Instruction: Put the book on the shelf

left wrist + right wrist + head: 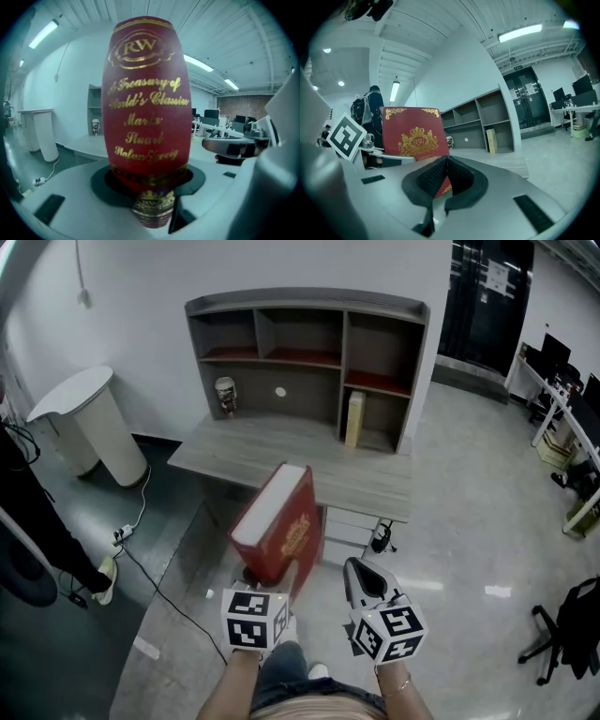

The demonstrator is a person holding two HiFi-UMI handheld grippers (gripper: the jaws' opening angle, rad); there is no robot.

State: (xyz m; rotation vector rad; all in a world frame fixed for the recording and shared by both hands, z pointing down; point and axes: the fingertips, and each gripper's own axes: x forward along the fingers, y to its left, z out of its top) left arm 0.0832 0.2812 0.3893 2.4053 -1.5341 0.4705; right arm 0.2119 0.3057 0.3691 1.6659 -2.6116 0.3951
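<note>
Glossy grey floor (pixel 450 549) lies below both grippers. Nearest, the left gripper (pixel 265 596) pinches the lower end of a thick red hardback book with gold lettering (pixel 279 519), held upright and tilted, in the air short of the desk. Just right of it, the right gripper (pixel 446 165) has its jaws pressed together on nothing.

Beyond stands a grey wooden desk (pixel 281 451) with a grey compartmented shelf unit (pixel 309 307) against the white wall. A tall cream item (pixel 354 419), book or box not determinable, stands in the lower right compartment. A paper cup (pixel 225 396) stands under the left compartments.

A white round stand (pixel 89 423) and a floor cable (pixel 141 563) lie left. A black office chair (pixel 562 634) is cut off at right.

The book's gripped end is hidden in the head view. Its spine blocks most of the left gripper view.
</note>
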